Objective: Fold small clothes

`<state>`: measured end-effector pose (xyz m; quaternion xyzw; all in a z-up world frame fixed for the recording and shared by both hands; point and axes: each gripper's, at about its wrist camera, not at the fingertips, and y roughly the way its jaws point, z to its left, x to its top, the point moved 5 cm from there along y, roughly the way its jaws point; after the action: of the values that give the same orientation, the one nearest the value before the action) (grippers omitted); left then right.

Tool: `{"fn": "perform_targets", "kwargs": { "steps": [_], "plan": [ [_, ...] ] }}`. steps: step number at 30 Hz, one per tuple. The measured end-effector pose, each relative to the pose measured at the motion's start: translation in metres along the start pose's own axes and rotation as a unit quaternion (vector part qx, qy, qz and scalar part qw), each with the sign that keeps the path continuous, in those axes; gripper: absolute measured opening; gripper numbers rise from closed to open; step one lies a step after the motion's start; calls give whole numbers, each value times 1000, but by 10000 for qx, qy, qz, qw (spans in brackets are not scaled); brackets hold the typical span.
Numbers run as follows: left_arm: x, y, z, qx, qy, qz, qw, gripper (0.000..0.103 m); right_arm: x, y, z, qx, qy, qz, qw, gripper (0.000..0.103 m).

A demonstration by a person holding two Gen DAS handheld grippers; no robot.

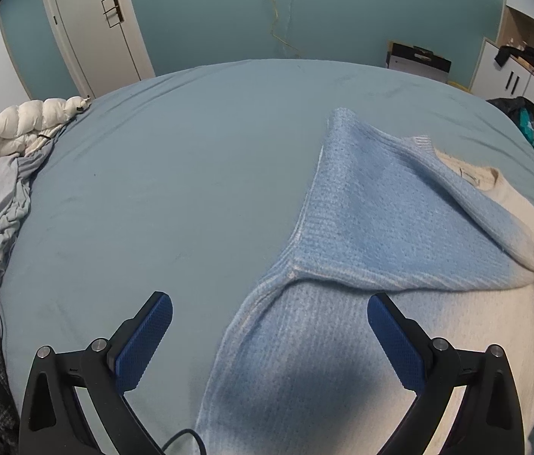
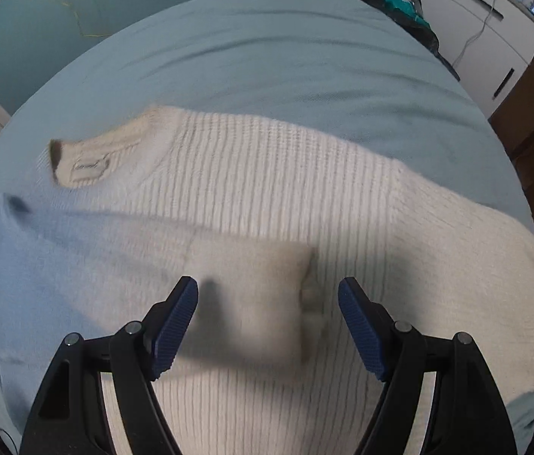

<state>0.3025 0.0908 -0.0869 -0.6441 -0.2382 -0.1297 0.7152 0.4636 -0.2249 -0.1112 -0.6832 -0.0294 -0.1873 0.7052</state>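
Presently, the left gripper (image 1: 270, 328) and right gripper (image 2: 268, 316) hover spread wide, empty, above the blue-to-cream ribbed knit sweater (image 2: 267, 174) on the pale blue bedsheet (image 1: 160, 174).

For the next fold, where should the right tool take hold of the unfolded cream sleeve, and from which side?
Best guess: take the cream sleeve at its outer edge near the cuff end, coming in from the right. It lies flat and spread beyond the sweater body, so that free edge lifts most easily. The blue sleeve is already folded across. The right tool is open above the body; the left tool is open too.
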Motion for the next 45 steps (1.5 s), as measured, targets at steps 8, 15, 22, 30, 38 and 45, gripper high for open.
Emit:
{"fn": "perform_targets", "kwargs": {
  "steps": [8,15,22,30,38,45],
  "plan": [
    [0,7,-2,-29,-46,96,9999,103,9,-3,23,13,-401,-298,9988,8],
    [0,10,-10,46,146,110,9998,103,57,-35,-10,300,705,-1066,9914,43],
    [1,6,-8,36,134,60,9999,103,15,-26,-53,1073,2015,-343,9730,66],
    [-5,3,-19,11,332,67,9994,103,-54,8,-2,2498,2431,223,9370,50],
    [3,9,5,284,70,51,9996,103,-39,-10,40,1418,1928,-335,9704,6],
    [7,1,21,297,-132,-80,9994,103,-72,-120,12,2233,1558,-1208,9546,13]
  ]
}}
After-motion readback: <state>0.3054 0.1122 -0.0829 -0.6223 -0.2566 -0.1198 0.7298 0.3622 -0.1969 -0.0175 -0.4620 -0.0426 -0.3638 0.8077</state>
